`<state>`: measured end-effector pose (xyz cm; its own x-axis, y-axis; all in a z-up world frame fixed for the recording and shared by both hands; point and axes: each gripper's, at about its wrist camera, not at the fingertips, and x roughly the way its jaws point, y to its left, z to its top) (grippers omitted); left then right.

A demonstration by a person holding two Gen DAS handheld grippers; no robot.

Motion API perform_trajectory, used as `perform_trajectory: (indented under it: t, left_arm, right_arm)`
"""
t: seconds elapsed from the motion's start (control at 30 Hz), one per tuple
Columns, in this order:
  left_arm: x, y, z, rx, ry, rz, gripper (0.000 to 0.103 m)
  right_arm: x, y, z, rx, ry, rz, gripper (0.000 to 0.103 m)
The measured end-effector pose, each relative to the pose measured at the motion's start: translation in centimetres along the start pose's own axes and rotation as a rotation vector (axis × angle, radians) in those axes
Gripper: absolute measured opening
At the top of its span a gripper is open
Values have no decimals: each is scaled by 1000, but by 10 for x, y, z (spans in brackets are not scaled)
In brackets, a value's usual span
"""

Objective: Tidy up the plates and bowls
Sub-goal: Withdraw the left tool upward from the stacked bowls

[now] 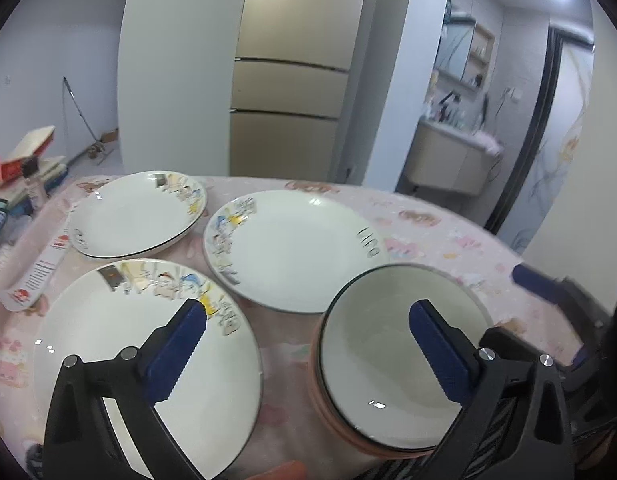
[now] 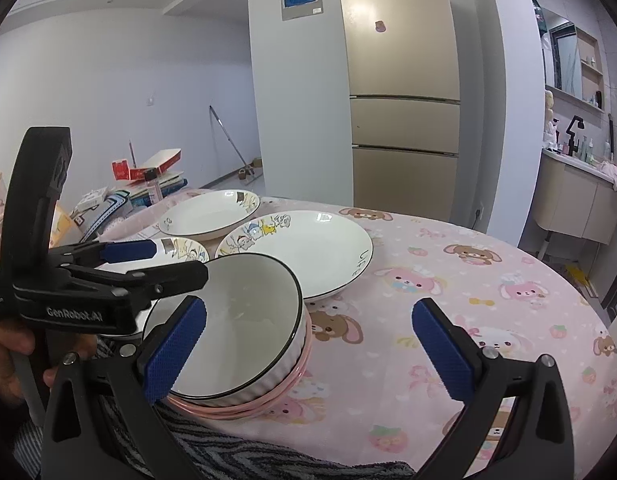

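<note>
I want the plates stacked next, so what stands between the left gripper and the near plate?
Nothing visible does. The left gripper hangs open over the gap between the near plate and the stacked bowls, one finger already above that plate. No object lies on the plate or between it and the jaws.

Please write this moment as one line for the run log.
left gripper: open, empty | right gripper: open, empty | bowls: stacked | plates: three, apart

Black tongs (image 2: 308, 354) — blue ribbed pads (image 2: 176, 350)
</note>
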<state>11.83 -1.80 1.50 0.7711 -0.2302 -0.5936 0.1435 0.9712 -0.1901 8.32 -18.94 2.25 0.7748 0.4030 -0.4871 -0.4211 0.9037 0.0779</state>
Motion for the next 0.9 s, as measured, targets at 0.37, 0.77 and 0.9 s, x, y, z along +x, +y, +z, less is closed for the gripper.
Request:
perform_trajectory:
  t: [0.37,0.77,0.9]
  left_arm:
    - [-3,4,1,-24,-14,11,103]
    - [-14,1,4,14,-71,30,103]
    - [-18,3,5,11,-87,22,103]
  right_arm:
    - [-32,-4,5,16,-189,-46,103]
    - [-36,-6,5,10,-221,-47,103]
    - [-38,-8,4,16,-229,-46,103]
